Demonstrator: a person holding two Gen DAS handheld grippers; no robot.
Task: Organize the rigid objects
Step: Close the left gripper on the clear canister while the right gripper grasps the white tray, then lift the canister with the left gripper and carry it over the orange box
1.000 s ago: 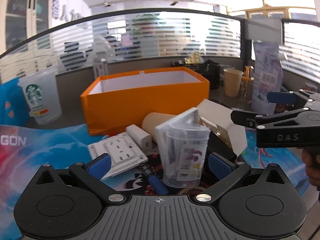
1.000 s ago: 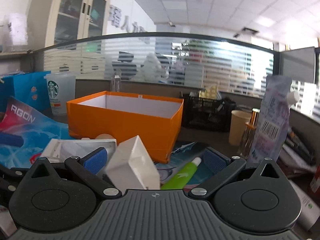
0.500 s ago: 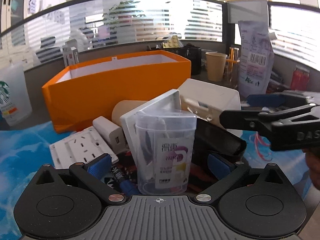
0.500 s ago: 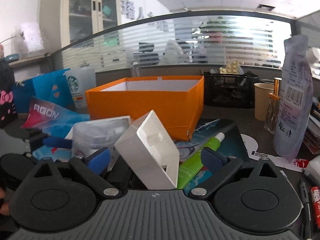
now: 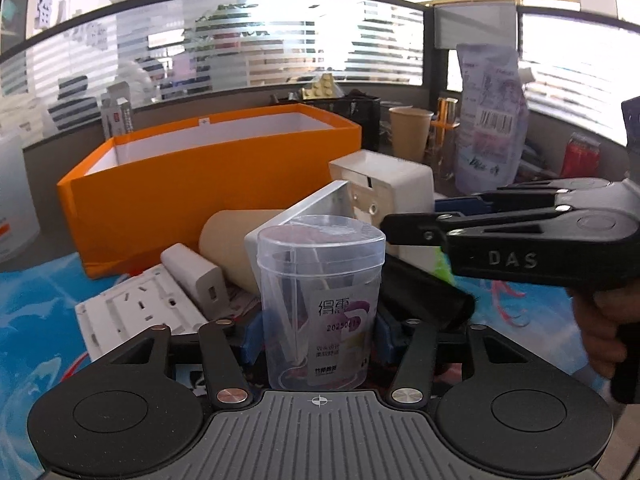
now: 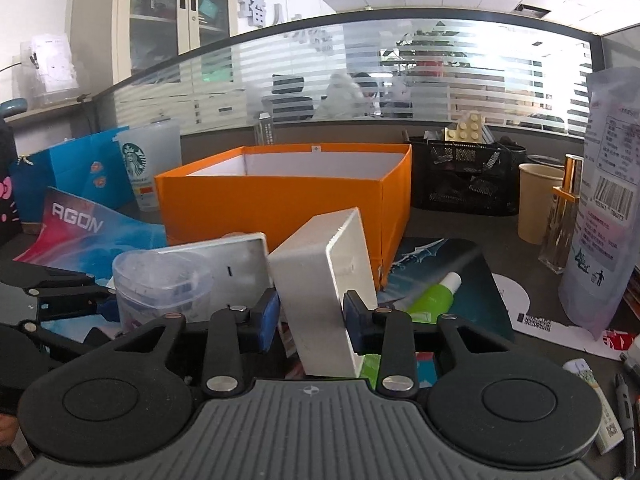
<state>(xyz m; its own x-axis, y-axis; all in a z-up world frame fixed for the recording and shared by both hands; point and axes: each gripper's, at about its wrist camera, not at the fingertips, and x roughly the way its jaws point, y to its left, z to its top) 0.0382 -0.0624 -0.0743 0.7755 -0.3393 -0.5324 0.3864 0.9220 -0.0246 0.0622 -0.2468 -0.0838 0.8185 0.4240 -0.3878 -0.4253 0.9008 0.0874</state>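
Note:
My left gripper is shut on a clear plastic jar with a purple label, held upright. My right gripper is shut on a white plastic junction box, tilted. The same box shows in the left wrist view, with the right gripper's black body beside it. The clear jar also shows in the right wrist view at the left. An open orange box stands behind the pile and also shows in the right wrist view.
A white socket plate, white charger, tan paper cup on its side and silver plate lie in the pile. A green tube, black mesh basket, paper cup and purple pouch are at the right.
Both grippers have closed: the left on the clear jar, the right on the white box. Both have moved closer to the pile.

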